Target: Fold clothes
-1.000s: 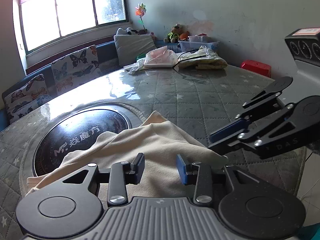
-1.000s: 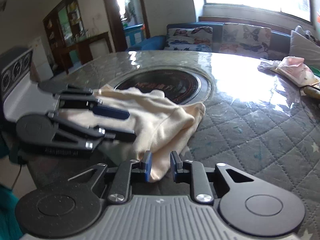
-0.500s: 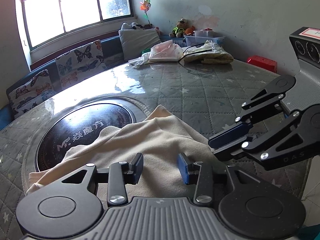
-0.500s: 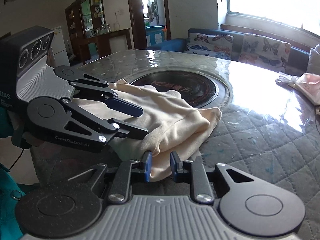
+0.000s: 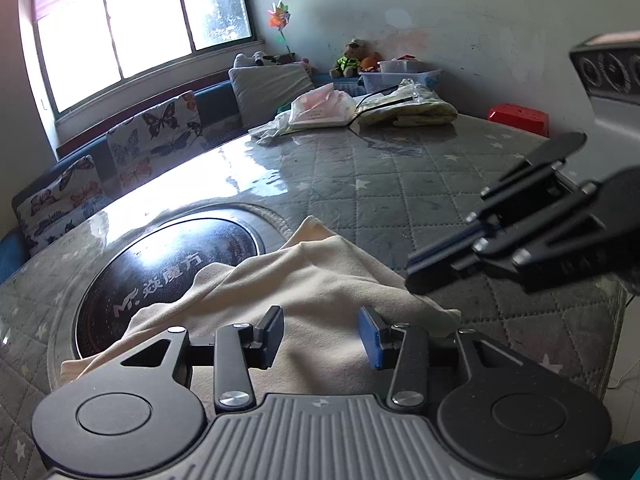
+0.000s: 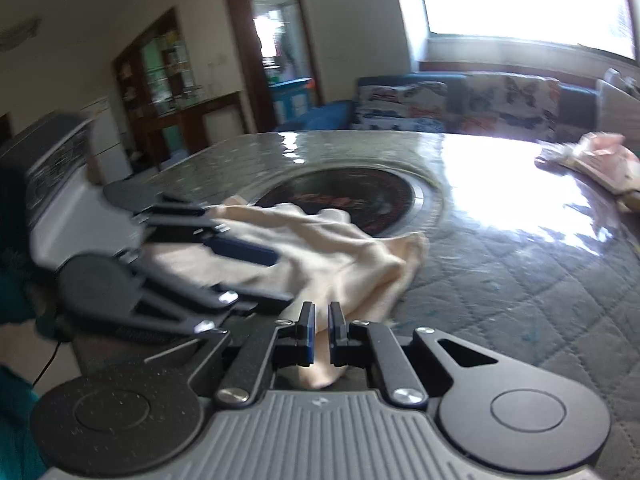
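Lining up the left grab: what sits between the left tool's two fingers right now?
Only the cream garment lying on the table; the left tool is open above it, as the left wrist view shows.

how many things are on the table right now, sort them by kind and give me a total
Cream garment: 1
Pink plastic bag: 1
Yellowish folded bundle: 1
Total: 3, lying on the quilted table; anything smaller at the far edge is too small to tell.

Window (image 5: pixel 140 28) glare, motion-blurred right view
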